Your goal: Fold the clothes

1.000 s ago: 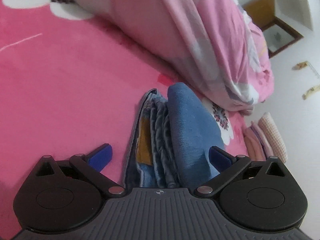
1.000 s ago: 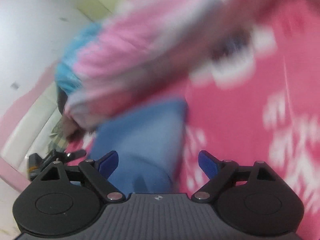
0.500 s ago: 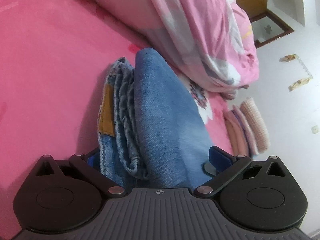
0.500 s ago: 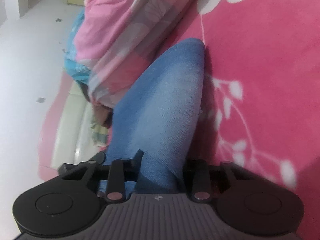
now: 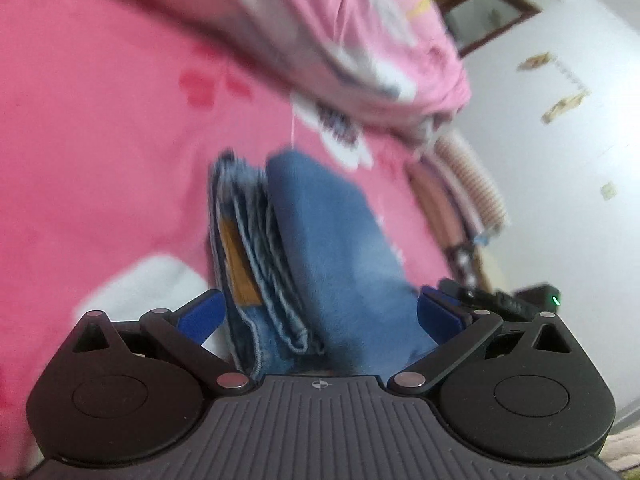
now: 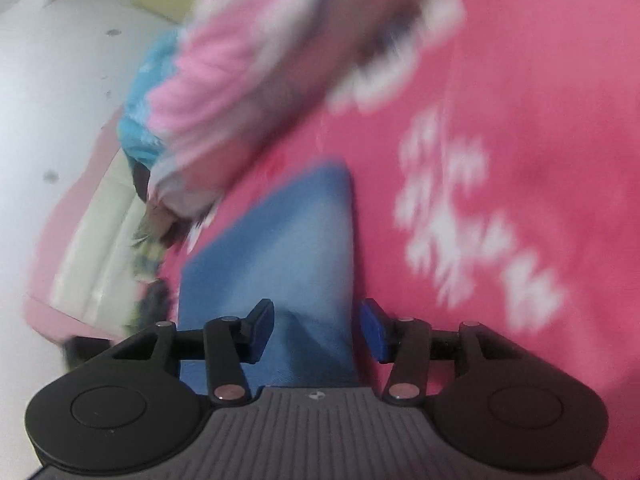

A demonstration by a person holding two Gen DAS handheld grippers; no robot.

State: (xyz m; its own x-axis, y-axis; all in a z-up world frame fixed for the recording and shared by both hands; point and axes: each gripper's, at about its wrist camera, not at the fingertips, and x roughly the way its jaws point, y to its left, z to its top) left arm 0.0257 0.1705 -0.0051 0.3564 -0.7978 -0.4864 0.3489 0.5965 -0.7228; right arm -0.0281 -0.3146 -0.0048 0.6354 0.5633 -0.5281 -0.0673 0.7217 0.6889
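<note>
Left tongs (image 5: 320,314) stand wide, blue pads either side of the folded jeans (image 5: 304,256) with gaps showing — no grip; right tongs (image 6: 316,328) are about half open, jaws just reopened, the denim between the pads and seemingly not pinched. One pair of jeans, folded into a thick bundle, lies on the pink flowered bed (image 5: 100,140). One bunched pink quilt (image 5: 360,28) lies behind it — white wall (image 5: 580,160) beyond; both views blurred.
</note>
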